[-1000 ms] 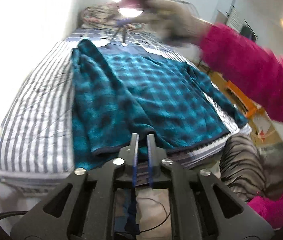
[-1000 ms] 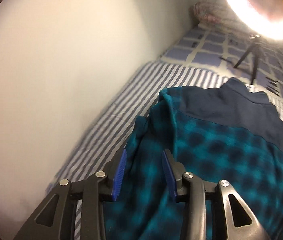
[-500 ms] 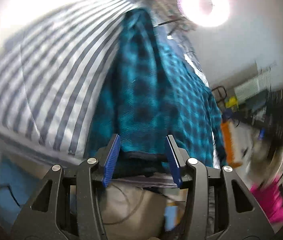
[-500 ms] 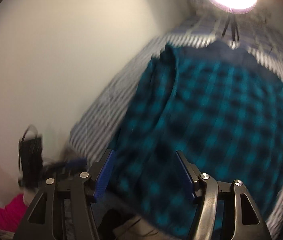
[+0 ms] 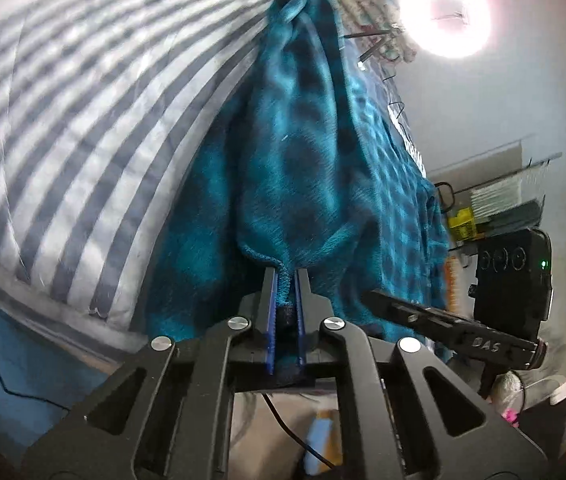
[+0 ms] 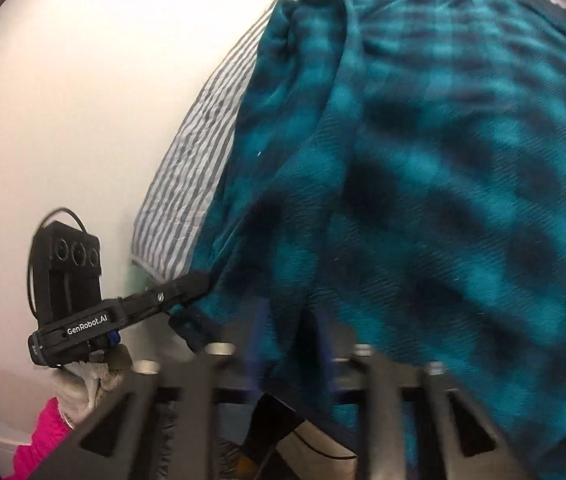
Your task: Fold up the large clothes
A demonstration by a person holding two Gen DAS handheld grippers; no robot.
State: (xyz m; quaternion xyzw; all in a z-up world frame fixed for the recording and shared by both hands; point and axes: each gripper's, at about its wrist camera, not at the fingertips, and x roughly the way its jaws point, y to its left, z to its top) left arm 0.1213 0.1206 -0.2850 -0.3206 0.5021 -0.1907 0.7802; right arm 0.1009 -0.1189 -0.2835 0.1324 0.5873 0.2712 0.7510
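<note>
A teal checked fleece shirt (image 5: pixel 303 152) is lying spread on a bed with a grey-striped sheet (image 5: pixel 75 120), its lower edge hanging over the near side of the mattress. The left gripper (image 5: pixel 285 280) is pinching the shirt's dark hem, its blue pads pressed together on a small tuft of cloth. The right gripper (image 6: pixel 289 320) is closing on the hem further along; fabric is lying between its blurred jaws, though whether the pads are pressing it I cannot tell. A bright ring lamp (image 5: pixel 445 14) is glaring beyond the bed.
</note>
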